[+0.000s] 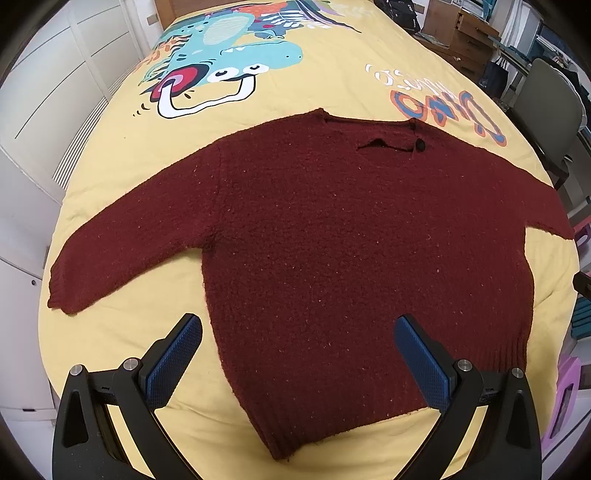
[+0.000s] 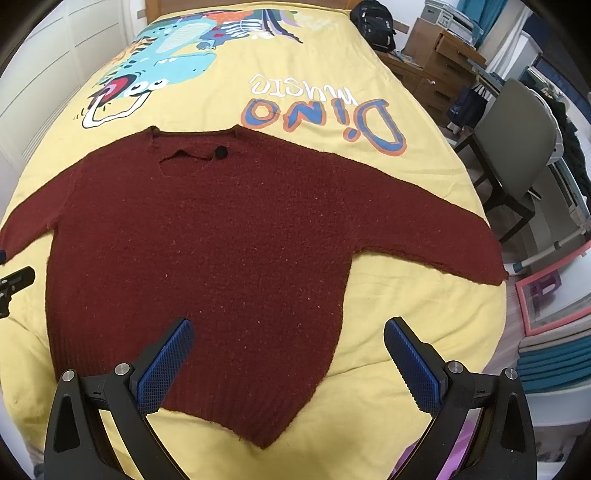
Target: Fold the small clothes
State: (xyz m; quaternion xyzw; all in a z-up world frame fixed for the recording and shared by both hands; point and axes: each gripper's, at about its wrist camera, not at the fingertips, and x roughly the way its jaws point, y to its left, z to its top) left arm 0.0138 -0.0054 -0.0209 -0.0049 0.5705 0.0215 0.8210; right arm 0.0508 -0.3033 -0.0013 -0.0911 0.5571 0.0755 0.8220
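While both grippers hang above the near edge of the bed, a dark red knit sweater (image 1: 325, 236) lies flat on the yellow bedspread (image 1: 332, 85), neck end far, hem end near. Fabric is fuzzy w/ pale flecks, ribbed at hem and cuffs. Both sleeves are spread out to the sides, angled down toward the near end. Near the collar there's a short slit opening w/ a dark button (image 1: 420, 144) at its end; same button (image 2: 221, 152) shows in the right wrist view.

Bedspread print: teal cartoon dinosaur (image 1: 229, 55) w/ open mouth, plus "Dino music" lettering (image 2: 325, 114) beyond the collar.

Left gripper (image 1: 297, 334): jaws wide apart, nothing between them, blue textured pads (image 1: 173, 365). It sits over the sweater's lower left part; left finger over bare bedspread, right finger over the knit. Can't tell if it touches the fabric.

Right gripper (image 2: 288, 341): also spread wide, holding nothing. Left finger over the hem area, right finger over yellow cover beside the sweater's right side. A bit of the left gripper shows at the left edge of the right wrist view.

Containers: wooden drawer unit (image 2: 439, 62) stands beside the bed's far right, drawers closed, contents not visible; papers or boxes stacked on top, too blurred to name. Black backpack (image 2: 375, 24) next to it. Grey chair (image 2: 517, 140) nearer along the right side. Pink-framed item (image 2: 554, 299) on the floor at right.
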